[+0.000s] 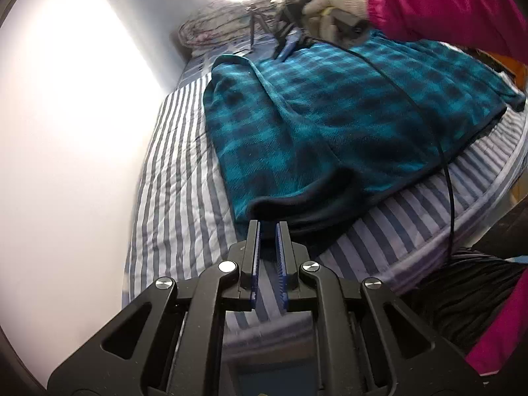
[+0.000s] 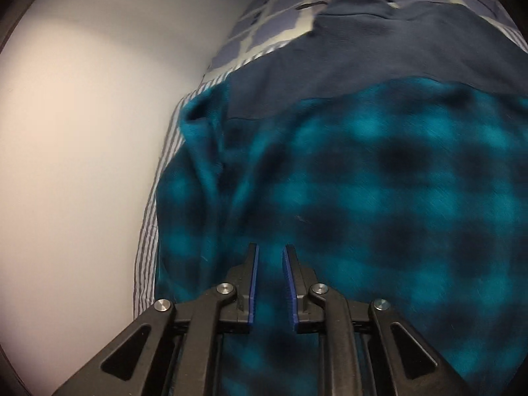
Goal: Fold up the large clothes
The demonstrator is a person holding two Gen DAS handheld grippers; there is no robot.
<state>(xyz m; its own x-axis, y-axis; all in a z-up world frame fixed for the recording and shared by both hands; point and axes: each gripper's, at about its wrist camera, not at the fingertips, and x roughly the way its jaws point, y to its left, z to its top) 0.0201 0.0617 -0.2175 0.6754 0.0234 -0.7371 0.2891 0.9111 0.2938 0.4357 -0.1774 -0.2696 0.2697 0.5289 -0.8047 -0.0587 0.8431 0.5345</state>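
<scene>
Left wrist view | we judge mid-fold: plaid fleece jacket (image 1: 330, 115) on striped bedsheet (image 1: 171, 171) | left gripper (image 1: 268, 227) narrow, empty, at dark hem (image 1: 297, 204) | right gripper (image 2: 270, 250) narrow, empty, above fleece | next: pinch hem, fold.

Ahead of our left gripper (image 1: 268, 226) lies the teal-and-black checked garment (image 1: 330, 105), a soft, napped fleece, matt, with a plain dark fleece hem just beyond the jaws. Under it we see the striped bedsheet (image 1: 171, 171), a thin woven cotton, lightly creased. Our gripper frames look like matt black plastic with shiny metal pivot caps and ribbed blue pads. Under the right gripper (image 2: 271, 250) the same fuzzy fleece shows.
</scene>
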